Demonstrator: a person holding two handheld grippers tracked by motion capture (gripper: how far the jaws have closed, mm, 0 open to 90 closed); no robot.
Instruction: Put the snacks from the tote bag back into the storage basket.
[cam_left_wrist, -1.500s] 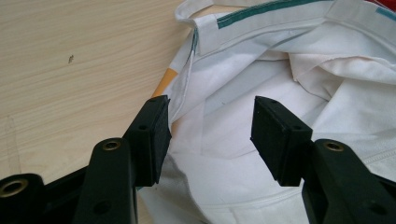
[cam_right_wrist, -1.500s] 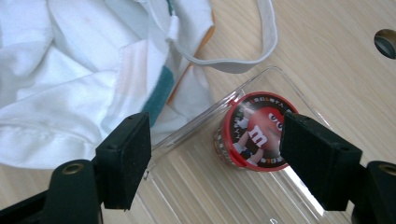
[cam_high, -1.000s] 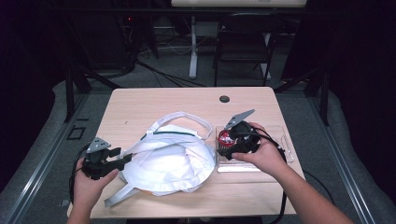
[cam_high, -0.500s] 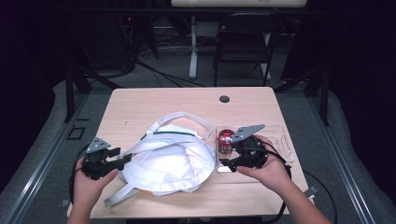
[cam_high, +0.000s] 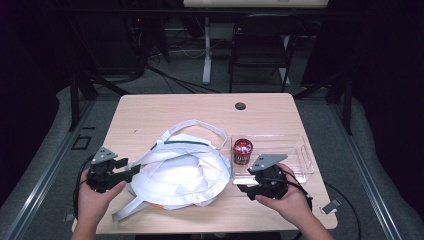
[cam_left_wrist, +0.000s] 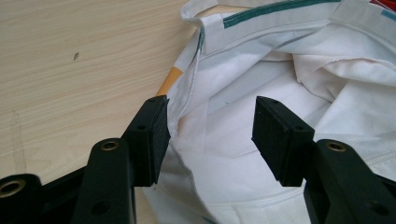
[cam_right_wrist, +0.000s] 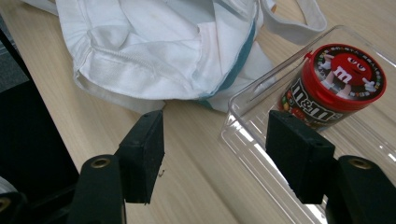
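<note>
A white cloth bag (cam_high: 180, 170) with green trim and long straps lies crumpled mid-table. My left gripper (cam_high: 122, 172) is at its left edge. In the left gripper view it (cam_left_wrist: 210, 140) stands open, with the bag's rim (cam_left_wrist: 289, 60) between the jaws and brushing the left pad. A red-lidded M&M's tub (cam_high: 242, 150) stands upright in the left end of a clear plastic tray (cam_high: 295, 165). My right gripper (cam_high: 245, 190) sits in front of the tray, open and empty. In its own view it (cam_right_wrist: 215, 149) straddles the tray's near corner (cam_right_wrist: 261, 144), with the tub (cam_right_wrist: 334, 86) and bag (cam_right_wrist: 154, 42) beyond.
The wooden table (cam_high: 165, 115) has a round black grommet (cam_high: 240, 106) near its back edge. A dark chair (cam_high: 260, 45) and a white desk leg (cam_high: 206, 50) stand beyond the table. The table's front edge lies just below both hands.
My right gripper has drawn back from the tub toward the table's front edge, leaving the tub standing in the tray. The left gripper has stayed at the bag's edge.
</note>
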